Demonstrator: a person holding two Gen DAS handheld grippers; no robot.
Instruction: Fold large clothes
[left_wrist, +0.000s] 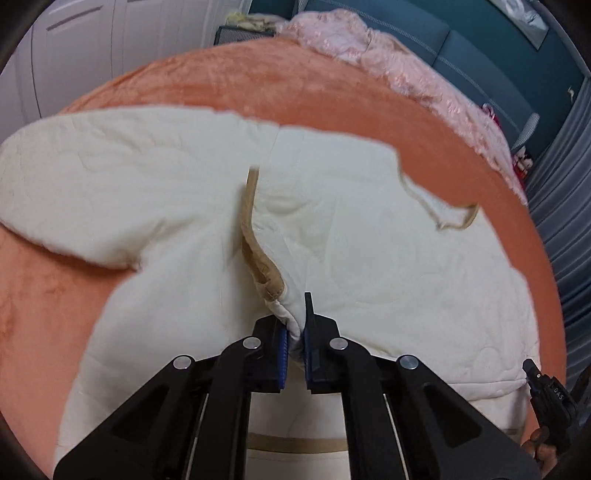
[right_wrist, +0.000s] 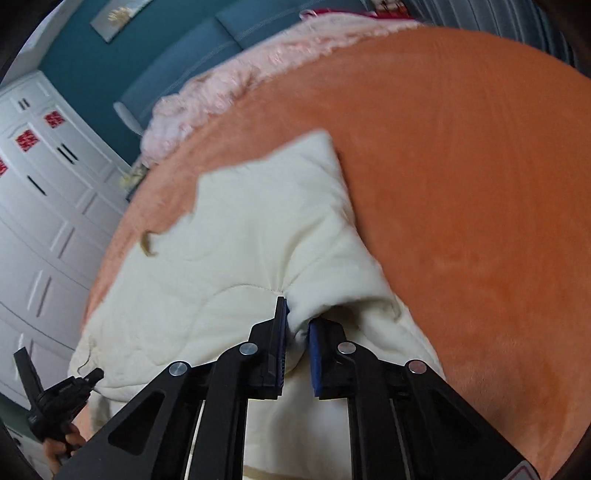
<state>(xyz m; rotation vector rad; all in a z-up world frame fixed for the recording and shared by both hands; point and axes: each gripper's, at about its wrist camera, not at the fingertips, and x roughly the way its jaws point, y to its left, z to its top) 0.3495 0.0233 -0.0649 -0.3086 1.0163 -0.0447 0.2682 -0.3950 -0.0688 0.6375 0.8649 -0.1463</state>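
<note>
A cream quilted garment (left_wrist: 155, 184) with tan trim lies spread on an orange plush bed cover (left_wrist: 332, 92). My left gripper (left_wrist: 294, 325) is shut on a fold of the garment beside its tan-edged opening (left_wrist: 255, 236). One sleeve reaches left, another with a tan cuff (left_wrist: 458, 218) reaches right. In the right wrist view the same garment (right_wrist: 229, 251) lies on the orange cover (right_wrist: 461, 184). My right gripper (right_wrist: 297, 325) is shut on a bunched fold near a sleeve that points away. The right gripper shows at the lower right edge of the left wrist view (left_wrist: 550, 398), and the left gripper at the lower left of the right wrist view (right_wrist: 62, 402).
A pink fluffy blanket (left_wrist: 388, 55) lies along the far side of the bed against a teal padded headboard (left_wrist: 480, 48). White wardrobe doors (right_wrist: 40, 221) stand beside the bed. Grey curtains (left_wrist: 561, 184) hang at the right.
</note>
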